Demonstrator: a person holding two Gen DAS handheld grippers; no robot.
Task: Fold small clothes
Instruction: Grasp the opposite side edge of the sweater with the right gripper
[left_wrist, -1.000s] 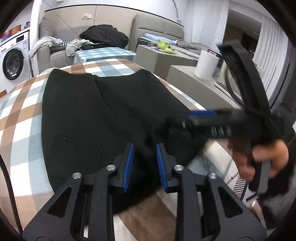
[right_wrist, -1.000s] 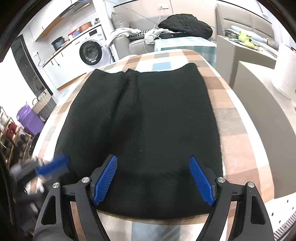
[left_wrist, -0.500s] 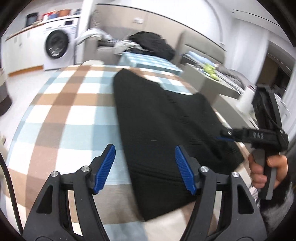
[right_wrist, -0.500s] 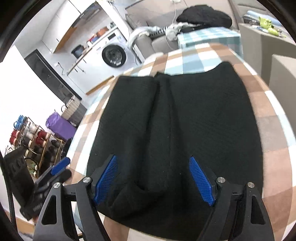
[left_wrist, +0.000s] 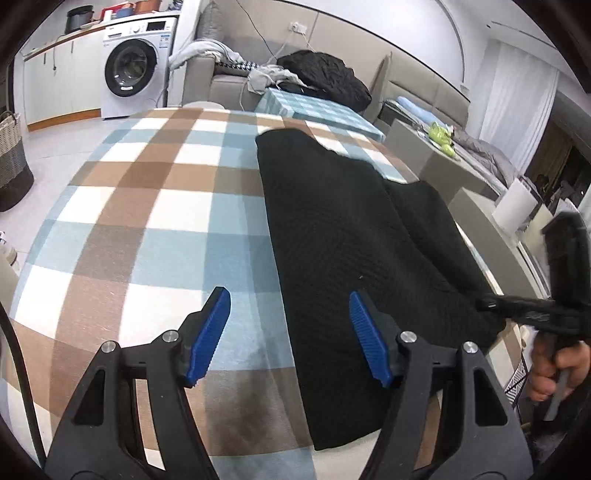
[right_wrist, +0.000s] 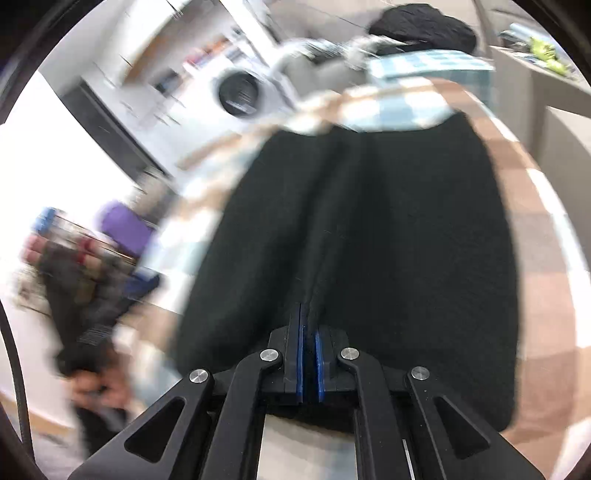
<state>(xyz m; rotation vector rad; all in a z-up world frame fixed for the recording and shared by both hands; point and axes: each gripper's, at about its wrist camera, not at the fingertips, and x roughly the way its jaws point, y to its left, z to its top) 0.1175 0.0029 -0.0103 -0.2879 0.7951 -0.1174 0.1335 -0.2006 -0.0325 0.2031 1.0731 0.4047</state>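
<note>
Left wrist view: the left gripper (left_wrist: 290, 334) was spread wide, holding nothing, above the checked tablecloth (left_wrist: 147, 221); its right pad overlapped the left edge of the black garment (left_wrist: 351, 236), which lay flat on the cloth's right half. The right gripper (left_wrist: 491, 304) met the garment's near right corner, its grasp not discernible here. A washing machine (left_wrist: 133, 68) stood sharp behind. Right wrist view, motion-blurred: the right gripper (right_wrist: 308, 354) was pinched together on a raised ridge of the black garment (right_wrist: 406, 240) at its near edge, a detail hidden from the other camera.
</note>
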